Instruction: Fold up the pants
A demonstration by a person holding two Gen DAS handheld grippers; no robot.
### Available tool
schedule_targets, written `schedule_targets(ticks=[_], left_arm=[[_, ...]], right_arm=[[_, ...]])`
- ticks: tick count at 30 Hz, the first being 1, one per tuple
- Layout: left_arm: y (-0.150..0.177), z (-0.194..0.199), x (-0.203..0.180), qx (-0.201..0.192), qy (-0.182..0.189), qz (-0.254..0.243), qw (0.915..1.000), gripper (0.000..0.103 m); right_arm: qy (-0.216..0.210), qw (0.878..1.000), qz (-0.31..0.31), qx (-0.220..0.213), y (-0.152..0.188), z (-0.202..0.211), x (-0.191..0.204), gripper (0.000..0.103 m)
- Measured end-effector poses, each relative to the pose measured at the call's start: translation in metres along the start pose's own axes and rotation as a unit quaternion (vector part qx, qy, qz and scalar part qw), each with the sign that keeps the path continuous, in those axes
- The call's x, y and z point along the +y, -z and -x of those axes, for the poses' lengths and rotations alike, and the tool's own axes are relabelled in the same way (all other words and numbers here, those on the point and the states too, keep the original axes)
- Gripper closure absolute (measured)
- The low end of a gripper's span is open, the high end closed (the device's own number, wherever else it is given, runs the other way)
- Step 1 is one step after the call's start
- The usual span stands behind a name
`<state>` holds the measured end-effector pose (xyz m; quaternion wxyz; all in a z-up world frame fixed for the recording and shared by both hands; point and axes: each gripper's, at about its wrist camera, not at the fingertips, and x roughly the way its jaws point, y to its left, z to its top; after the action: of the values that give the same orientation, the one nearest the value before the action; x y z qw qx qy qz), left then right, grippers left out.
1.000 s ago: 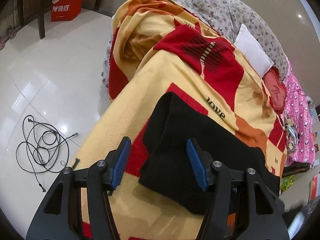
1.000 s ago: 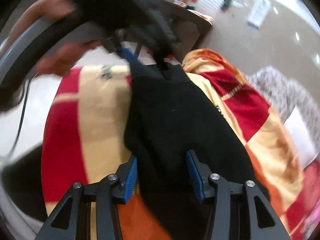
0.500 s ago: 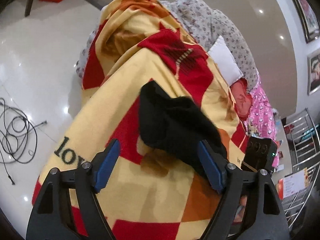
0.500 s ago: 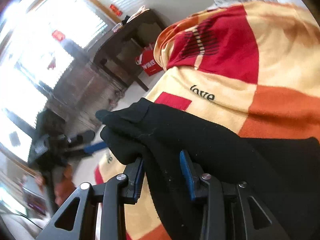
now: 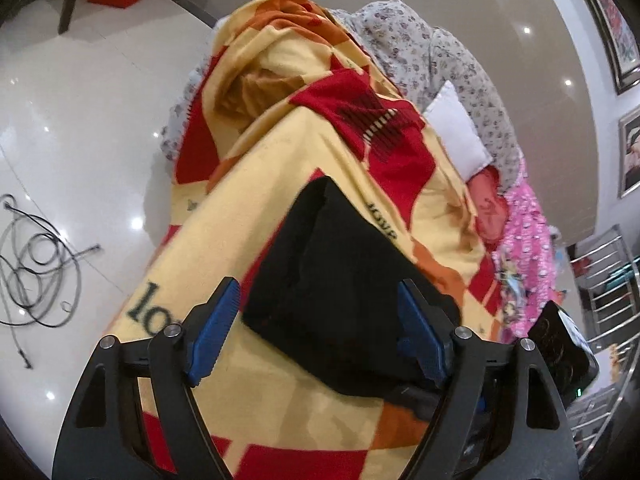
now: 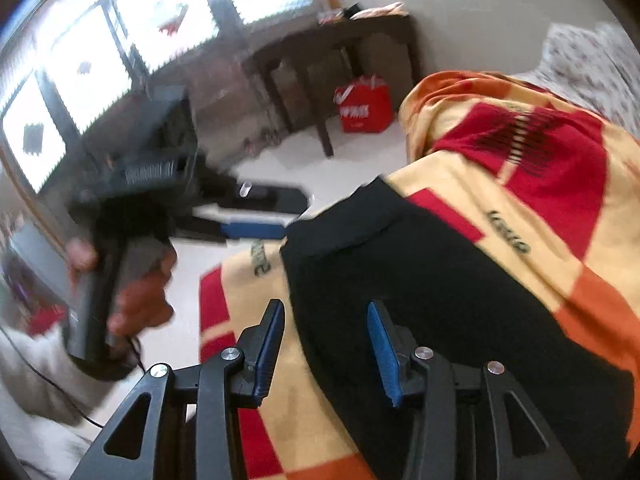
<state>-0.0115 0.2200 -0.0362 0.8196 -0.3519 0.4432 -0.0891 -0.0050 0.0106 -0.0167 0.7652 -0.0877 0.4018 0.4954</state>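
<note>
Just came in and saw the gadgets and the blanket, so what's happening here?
A person with a two-finger gripper in each hand is folding black pants on a yellow, red and orange blanket. The pants lie in a folded bundle. The left gripper hovers wide open over them, gripping nothing. The right gripper is opening, with the pants' edge between its fingers but not pinched.

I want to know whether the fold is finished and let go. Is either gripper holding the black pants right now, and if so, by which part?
Neither holds them. The black pants lie folded on the blanket; the left gripper is wide open, and the right gripper is opening, pads clear.
</note>
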Motion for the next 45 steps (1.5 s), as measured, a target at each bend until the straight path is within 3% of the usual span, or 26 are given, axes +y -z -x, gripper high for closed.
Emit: schedule_targets(ticks=[2,4,5,9,11,17,25,29,33,35,38,40,45], left_arm=[[0.001,0.001,0.000,-0.004,-0.009,-0.003,0.9999,0.023],[0.001,0.002,0.001,-0.003,-0.012,-0.003,0.9999,0.023],[0.002,0.002,0.000,-0.003,-0.013,-0.004,0.9999,0.023],[0.004,0.009,-0.004,-0.015,-0.037,-0.021,0.9990,0.023],[0.003,0.015,-0.007,-0.026,-0.039,-0.028,0.9985,0.023],[0.004,0.018,-0.024,-0.038,-0.051,-0.051,0.9966,0.023],[0.008,0.013,-0.041,-0.030,-0.051,-0.069,0.9958,0.023],[0.009,0.016,-0.047,-0.041,-0.067,-0.081,0.9936,0.023],[0.012,0.006,-0.051,-0.032,-0.075,-0.083,0.9932,0.023],[0.014,0.000,-0.054,-0.026,-0.079,-0.087,0.9927,0.023],[0.019,-0.008,-0.062,-0.027,-0.090,-0.104,0.9901,0.023],[0.024,-0.016,-0.070,-0.026,-0.099,-0.121,0.9874,0.023],[0.030,-0.043,-0.077,-0.008,-0.114,-0.136,0.9840,0.023]], right_arm=[[0.028,0.999,0.029,-0.001,0.002,-0.011,0.009,0.061],[0.082,0.995,0.055,0.004,0.002,-0.027,0.011,0.064],[0.082,0.995,0.046,0.011,0.001,-0.032,0.007,0.073],[0.004,0.998,-0.049,-0.024,-0.004,-0.009,-0.018,0.092],[-0.007,0.998,-0.058,-0.033,-0.005,-0.002,-0.016,0.092],[-0.013,0.998,-0.062,-0.001,0.008,-0.028,0.000,0.092],[-0.063,0.991,-0.108,-0.045,0.003,0.003,-0.010,0.094],[-0.038,0.995,-0.093,-0.018,0.006,-0.015,0.002,0.094],[-0.045,0.992,-0.120,-0.009,0.014,-0.027,-0.004,0.090],[-0.047,0.991,-0.125,-0.014,0.015,-0.007,-0.007,0.077],[-0.005,0.986,-0.156,-0.057,0.031,0.040,-0.025,0.076],[0.064,0.978,-0.178,-0.082,0.042,0.066,-0.044,0.076],[0.179,0.951,-0.235,-0.091,0.057,0.092,-0.094,0.076]])
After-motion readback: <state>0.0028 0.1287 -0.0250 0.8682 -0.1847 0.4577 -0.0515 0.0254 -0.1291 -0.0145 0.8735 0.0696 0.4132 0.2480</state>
